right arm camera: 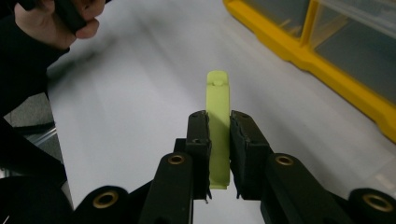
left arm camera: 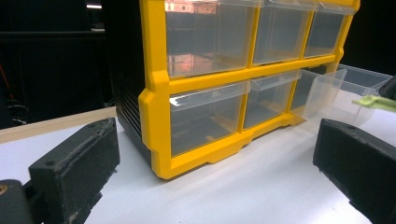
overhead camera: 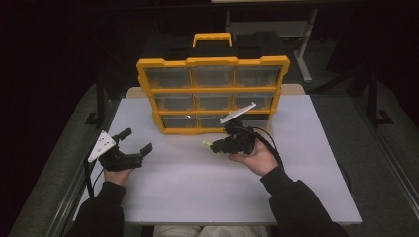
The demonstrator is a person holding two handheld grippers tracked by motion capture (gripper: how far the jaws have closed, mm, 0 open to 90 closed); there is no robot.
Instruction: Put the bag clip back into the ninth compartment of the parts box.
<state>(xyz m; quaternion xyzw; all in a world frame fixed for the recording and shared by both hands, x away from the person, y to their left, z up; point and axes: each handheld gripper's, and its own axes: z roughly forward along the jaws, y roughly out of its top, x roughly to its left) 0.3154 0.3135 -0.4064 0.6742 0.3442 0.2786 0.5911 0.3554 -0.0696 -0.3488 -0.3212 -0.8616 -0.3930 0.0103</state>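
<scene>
So there's this little lime-green plastic strip (right arm camera: 218,123), flat and narrow, and it's pinched between the two black jaws of the right tongs (right arm camera: 219,122). The jaws are squeezed right up against both of its flat sides, with the far end of the strip poking out past the tips. In the high view the strip (overhead camera: 208,144) sticks out to the left of the right tongs (overhead camera: 216,146), held up off the white worktop (overhead camera: 197,187), just in front of the bottom row of the drawer cabinet (overhead camera: 212,94).

That cabinet is a yellow-framed thing with a black body, a yellow carry handle on top and clear plastic drawers in three rows. From the left gripper view, one clear drawer (left arm camera: 345,91) in the bottom row at the right end is pulled out, and the green strip (left arm camera: 376,101) hangs just beside it.

The left tongs (overhead camera: 138,140) are off on the left side of the worktop, well apart from the cabinet's front corner, jaws spread wide with nothing between them. The person's hand (overhead camera: 116,173) holds them low, near the worktop's left edge, dark sleeves coming in from the bottom.
</scene>
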